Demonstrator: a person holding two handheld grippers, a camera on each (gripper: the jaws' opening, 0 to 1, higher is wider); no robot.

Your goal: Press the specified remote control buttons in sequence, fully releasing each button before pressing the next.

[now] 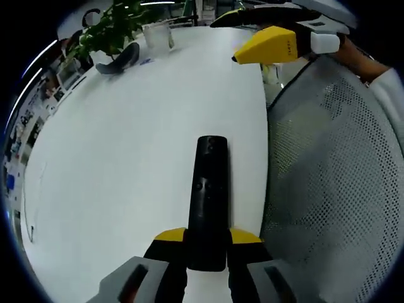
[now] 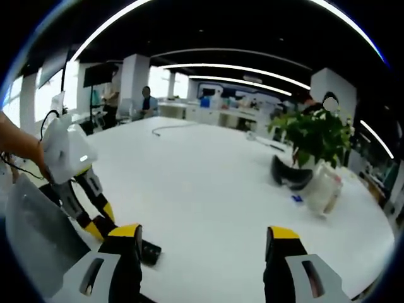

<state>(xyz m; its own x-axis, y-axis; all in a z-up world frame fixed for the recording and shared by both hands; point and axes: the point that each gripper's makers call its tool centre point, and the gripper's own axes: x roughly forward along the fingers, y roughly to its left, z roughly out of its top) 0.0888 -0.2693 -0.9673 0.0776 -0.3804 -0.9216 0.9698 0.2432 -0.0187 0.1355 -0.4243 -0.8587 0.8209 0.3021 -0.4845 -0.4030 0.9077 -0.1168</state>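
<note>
Left claw is clenched on the near end of the remote, one jaw on each long side. The black body sticks out ahead over the white tabletop near its right edge in the left gripper view, button face up. My read: held this way so the buttons stay exposed and the body is braced for a press from above. Can't tell whether the far end rests on the tabletop or floats just over it. Right claw is released, jaws wide apart with nothing between them. In the left gripper view it comes in at the top right, yellow tips aimed toward the remote but well apart from it, so probably staged as the presser; no button is contacted yet. The mesh chair back sits just past the tabletop's right edge. At the far edge: a potted plant, a dark curved object and a clear container, well clear of the work. Count: one remote, two claws, one chair, one plant, one container, one dark curved object. Button labels too small to read.
</note>
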